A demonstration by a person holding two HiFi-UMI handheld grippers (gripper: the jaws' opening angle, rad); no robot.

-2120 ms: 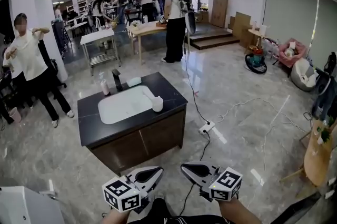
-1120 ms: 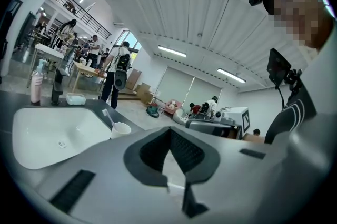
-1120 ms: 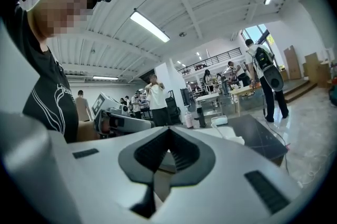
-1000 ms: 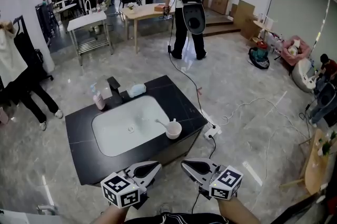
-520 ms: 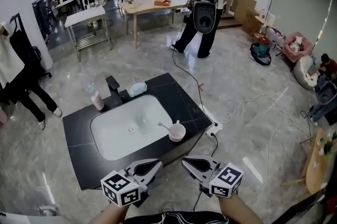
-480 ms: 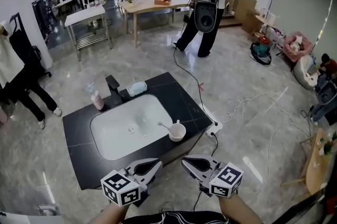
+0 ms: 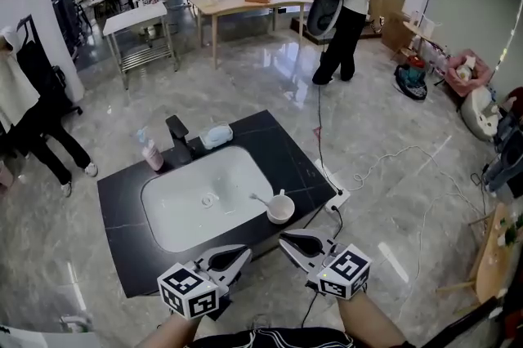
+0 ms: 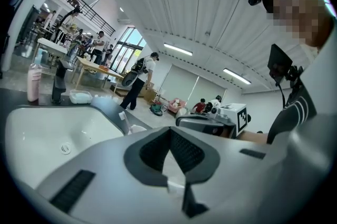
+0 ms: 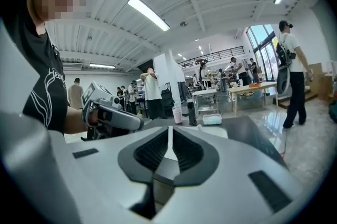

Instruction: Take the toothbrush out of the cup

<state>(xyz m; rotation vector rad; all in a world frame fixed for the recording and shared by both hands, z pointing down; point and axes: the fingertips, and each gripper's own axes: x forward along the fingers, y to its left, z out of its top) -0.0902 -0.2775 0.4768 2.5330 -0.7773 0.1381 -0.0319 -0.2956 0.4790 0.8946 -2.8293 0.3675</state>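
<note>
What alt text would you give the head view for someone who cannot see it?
The left gripper and right gripper, both with jaws shut and empty, point toward a black counter with a white sink. A white cup holding a toothbrush stands at the sink's right rim, just beyond the right gripper.

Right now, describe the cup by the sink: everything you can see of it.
The cup is small, round, plain and white; whether it is plastic or ceramic is too small to tell. It stands upright, mouth open upward, on the dark counter at the right edge of the white basin, near the counter's front corner. A toothbrush rests in it, leaning out to the left over the basin. Nothing else touches it.
</note>
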